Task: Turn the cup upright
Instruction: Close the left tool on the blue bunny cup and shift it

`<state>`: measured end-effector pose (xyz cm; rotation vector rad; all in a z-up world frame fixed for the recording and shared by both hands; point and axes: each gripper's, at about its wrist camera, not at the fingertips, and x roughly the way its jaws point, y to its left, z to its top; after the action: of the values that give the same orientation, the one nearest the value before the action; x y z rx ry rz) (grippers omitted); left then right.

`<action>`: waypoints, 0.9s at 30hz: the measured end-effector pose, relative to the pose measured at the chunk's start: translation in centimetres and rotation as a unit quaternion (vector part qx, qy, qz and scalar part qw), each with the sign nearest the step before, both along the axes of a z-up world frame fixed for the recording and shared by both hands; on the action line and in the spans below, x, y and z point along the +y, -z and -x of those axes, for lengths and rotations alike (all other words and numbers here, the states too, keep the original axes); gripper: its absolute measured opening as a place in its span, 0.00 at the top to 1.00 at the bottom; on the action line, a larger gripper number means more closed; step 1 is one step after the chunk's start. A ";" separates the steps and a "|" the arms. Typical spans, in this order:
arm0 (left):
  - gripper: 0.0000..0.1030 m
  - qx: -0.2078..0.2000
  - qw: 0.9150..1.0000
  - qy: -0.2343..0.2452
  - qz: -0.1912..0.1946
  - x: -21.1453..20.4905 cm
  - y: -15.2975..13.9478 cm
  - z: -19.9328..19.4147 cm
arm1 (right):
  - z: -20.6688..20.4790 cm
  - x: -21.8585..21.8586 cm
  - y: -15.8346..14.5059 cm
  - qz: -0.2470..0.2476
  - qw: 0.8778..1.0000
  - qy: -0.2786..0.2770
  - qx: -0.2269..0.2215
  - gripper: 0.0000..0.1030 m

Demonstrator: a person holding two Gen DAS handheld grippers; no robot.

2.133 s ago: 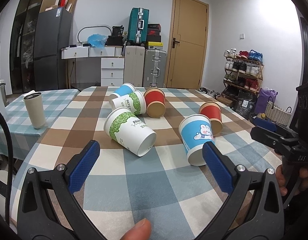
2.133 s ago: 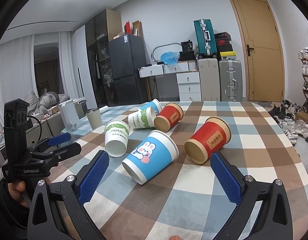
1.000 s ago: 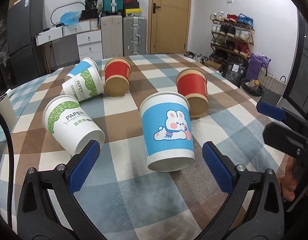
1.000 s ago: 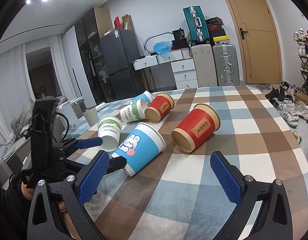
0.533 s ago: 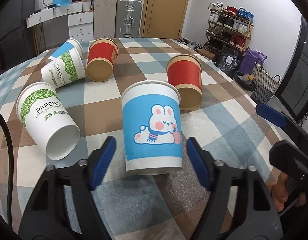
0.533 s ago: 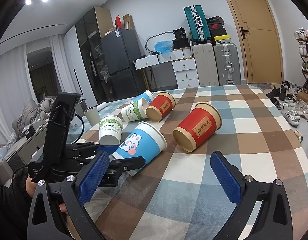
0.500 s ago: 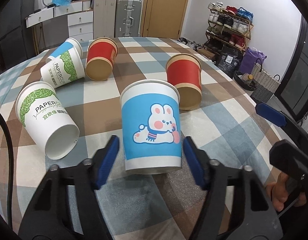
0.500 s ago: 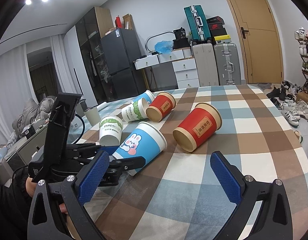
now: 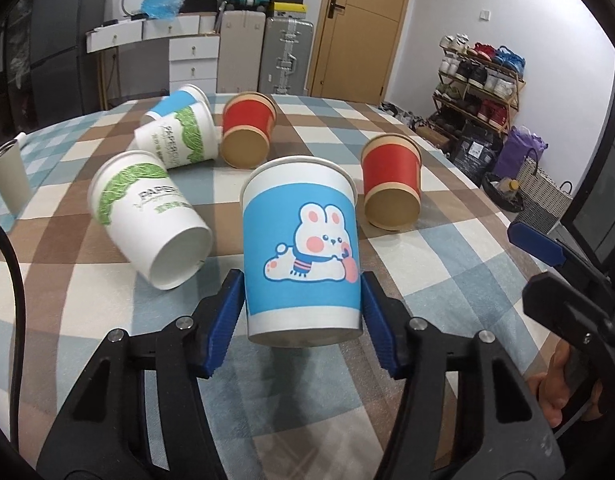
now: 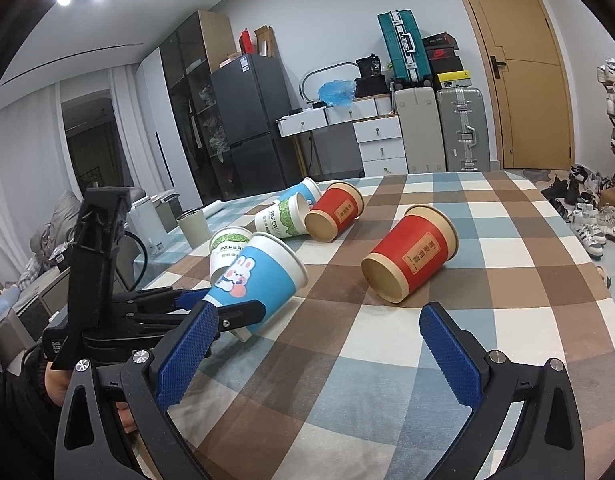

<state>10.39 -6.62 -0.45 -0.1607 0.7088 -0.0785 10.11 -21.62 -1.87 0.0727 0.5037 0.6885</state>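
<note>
Through my left wrist camera, my left gripper point(image 9: 301, 318) is clamped on the blue bunny cup point(image 9: 301, 246), one blue pad pressed against each side of its narrow base end. The cup points away from me, its wide rim farther off and higher than the base. To its left a white cup with green leaves point(image 9: 151, 216) lies on its side on the checked table point(image 9: 447, 280), its base facing me. Behind that lie a second green-leaf cup point(image 9: 179, 142) and another blue cup point(image 9: 179, 100), the two touching. A red cup point(image 9: 247, 134) lies beside them, and another red cup point(image 9: 391, 184) lies to the right of the bunny cup. My right gripper point(image 9: 555, 264) shows at the right edge.

Through my right wrist camera, my right gripper point(image 10: 315, 354) has its blue pads wide apart, holding nothing, above the table point(image 10: 387, 380). To the left, my left gripper point(image 10: 211, 306) grips the bunny cup point(image 10: 259, 284) near its base, the cup tilted with its rim up and to the right; I cannot tell whether it touches the cloth. The nearer red cup point(image 10: 411, 260) lies on its side well apart from it.
</note>
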 end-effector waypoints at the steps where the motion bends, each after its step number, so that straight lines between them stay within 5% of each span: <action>1: 0.46 -0.006 1.000 -0.005 -0.001 0.2 -0.2 0.6 | 0.0 0.1 0.0 0.001 1.000 -0.002 -0.001 0.00; 27: 0.46 -0.041 0.998 -0.048 0.026 2.4 -0.5 8.8 | 0.5 2.3 0.5 0.014 1.000 -0.020 -0.003 0.00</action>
<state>1.60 -4.20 0.08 -0.2405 0.6158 -0.0108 9.60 -19.34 -2.36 0.0330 0.5097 0.7210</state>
